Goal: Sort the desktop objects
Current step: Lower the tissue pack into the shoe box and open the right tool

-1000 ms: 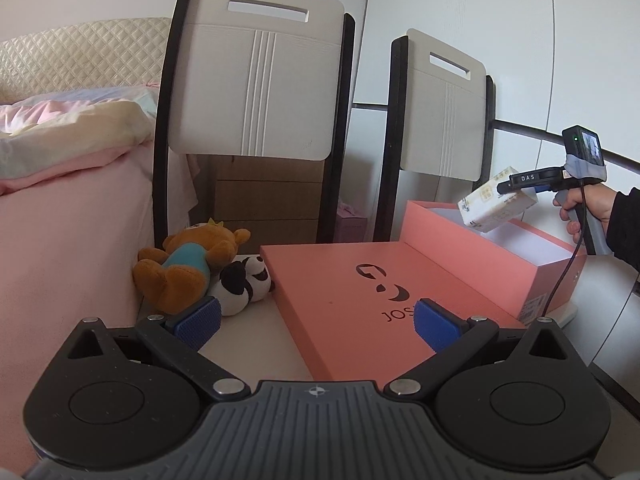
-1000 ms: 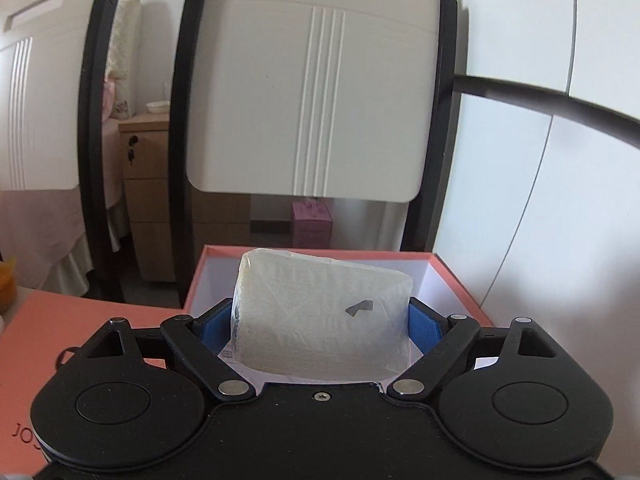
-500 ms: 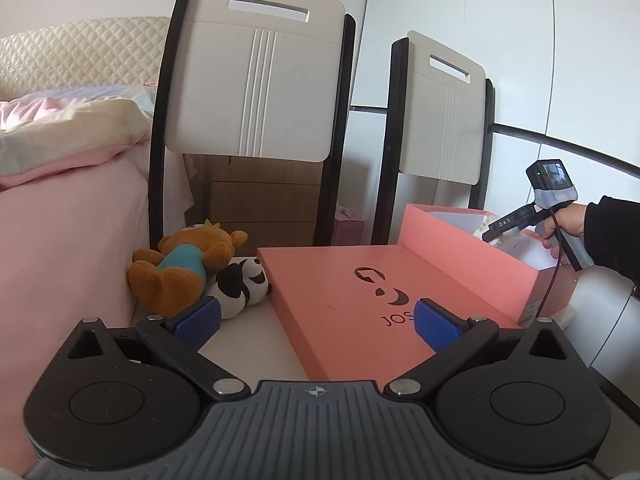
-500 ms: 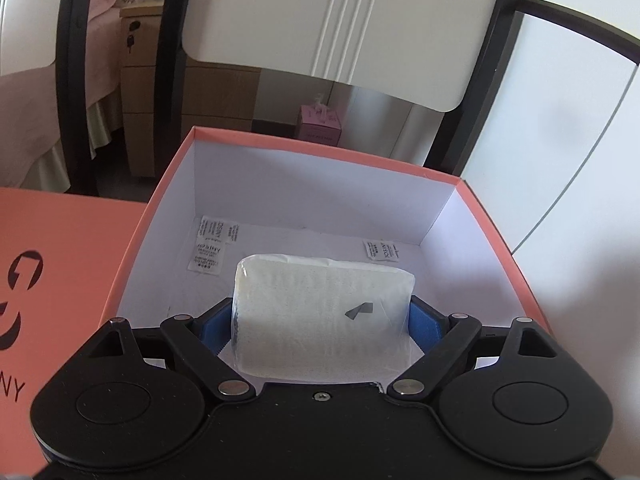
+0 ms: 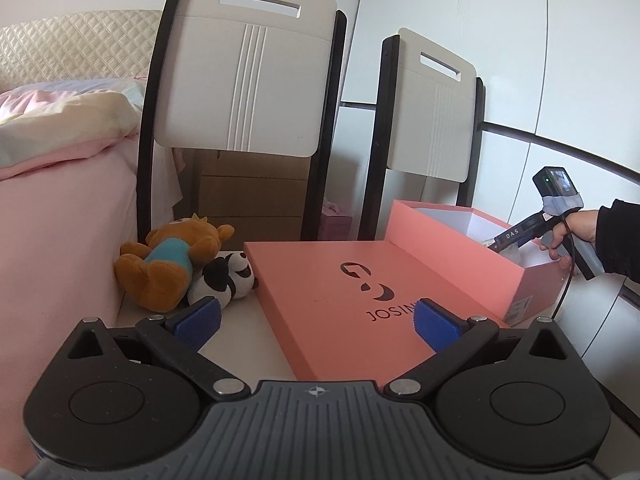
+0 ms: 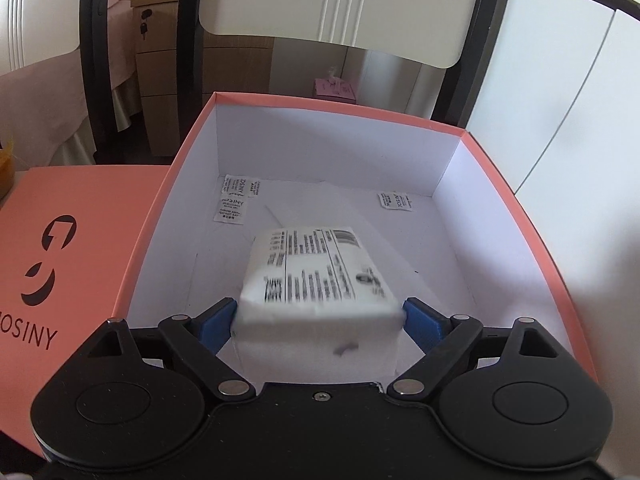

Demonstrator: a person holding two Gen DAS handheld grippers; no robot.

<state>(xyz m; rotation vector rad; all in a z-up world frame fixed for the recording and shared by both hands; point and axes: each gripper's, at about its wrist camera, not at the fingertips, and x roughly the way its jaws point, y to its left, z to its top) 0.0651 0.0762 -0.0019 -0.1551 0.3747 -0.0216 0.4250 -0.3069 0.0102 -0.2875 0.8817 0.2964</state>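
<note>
Left to right: bear [image 5: 170, 264] and panda [image 5: 226, 278] toys lie on the tabletop [image 5: 240, 344], unsorted. Left hand-held gripper [image 5: 316, 318] is wide, empty, over the box lid [image 5: 360, 304]. Right hand-held gripper [image 6: 320, 322] is inside the open box [image 6: 516, 216], pads against the white tissue pack [image 6: 316, 280], seemingly gripping. Judgement: one item nearly placed; toys and lid remain.

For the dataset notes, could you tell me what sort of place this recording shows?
Most likely a bedroom at home: a bed with pink bedding beside the table, a wooden nightstand behind the chairs, and plush toys on the tabletop.
</note>
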